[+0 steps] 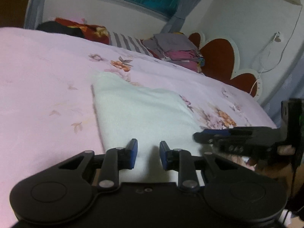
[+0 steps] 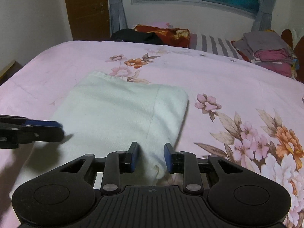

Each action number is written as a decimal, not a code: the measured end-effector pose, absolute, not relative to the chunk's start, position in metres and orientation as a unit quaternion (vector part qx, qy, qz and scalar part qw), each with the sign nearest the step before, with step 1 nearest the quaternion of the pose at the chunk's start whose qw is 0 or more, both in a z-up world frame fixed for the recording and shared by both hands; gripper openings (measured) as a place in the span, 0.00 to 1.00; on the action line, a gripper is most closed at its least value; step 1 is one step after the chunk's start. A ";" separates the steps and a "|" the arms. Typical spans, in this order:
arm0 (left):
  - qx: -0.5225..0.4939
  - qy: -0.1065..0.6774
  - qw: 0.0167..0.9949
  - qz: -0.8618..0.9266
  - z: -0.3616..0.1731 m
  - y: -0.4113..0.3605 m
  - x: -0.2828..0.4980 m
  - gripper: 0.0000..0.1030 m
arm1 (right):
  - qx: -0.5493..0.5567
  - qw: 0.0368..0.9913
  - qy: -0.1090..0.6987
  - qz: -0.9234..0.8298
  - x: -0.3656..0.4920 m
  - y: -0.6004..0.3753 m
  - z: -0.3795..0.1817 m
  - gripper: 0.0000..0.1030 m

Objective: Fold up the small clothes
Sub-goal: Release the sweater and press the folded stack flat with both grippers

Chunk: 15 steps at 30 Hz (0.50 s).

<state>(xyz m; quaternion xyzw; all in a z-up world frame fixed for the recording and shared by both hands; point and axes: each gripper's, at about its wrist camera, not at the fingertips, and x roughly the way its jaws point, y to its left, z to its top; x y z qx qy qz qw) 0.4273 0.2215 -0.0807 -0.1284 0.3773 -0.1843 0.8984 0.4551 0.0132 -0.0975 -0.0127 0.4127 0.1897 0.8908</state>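
Note:
A pale white-green knit garment (image 1: 140,110) lies flat on the pink floral bedspread (image 1: 38,76); in the right wrist view it (image 2: 117,110) is a folded rectangle with a seam down its right side. My left gripper (image 1: 148,155) is open, its blue pads over the garment's near edge. My right gripper (image 2: 152,157) is open, straddling the garment's near right corner. The right gripper shows side-on in the left wrist view (image 1: 218,135), and the left gripper in the right wrist view (image 2: 55,129). Neither holds cloth.
A stack of folded clothes (image 2: 269,57) sits at the far right of the bed by the red headboard (image 1: 222,58). A striped pillow (image 2: 214,45), a red blanket (image 2: 167,34) and dark cloth (image 2: 133,35) lie along the far edge. A wooden door (image 2: 85,9) stands at far left.

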 end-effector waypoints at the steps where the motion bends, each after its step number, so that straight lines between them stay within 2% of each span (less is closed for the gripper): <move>1: -0.120 0.378 0.901 -0.178 -0.078 0.221 0.419 0.24 | -0.006 0.891 0.414 0.189 0.454 0.010 -0.097 0.28; 8: -0.118 0.367 0.913 -0.135 -0.068 0.219 0.360 0.26 | 0.023 0.900 0.379 0.216 0.383 -0.017 -0.053 0.27; 11: -0.109 0.385 0.909 -0.114 -0.080 0.212 0.349 0.26 | -0.027 0.880 0.401 0.255 0.361 0.001 -0.069 0.27; 13: -0.103 0.398 0.908 -0.081 -0.081 0.214 0.338 0.26 | -0.059 0.878 0.426 0.210 0.357 0.002 -0.089 0.27; 15: -0.107 0.377 0.918 -0.068 -0.069 0.219 0.315 0.29 | -0.035 0.891 0.429 0.146 0.352 -0.019 -0.092 0.27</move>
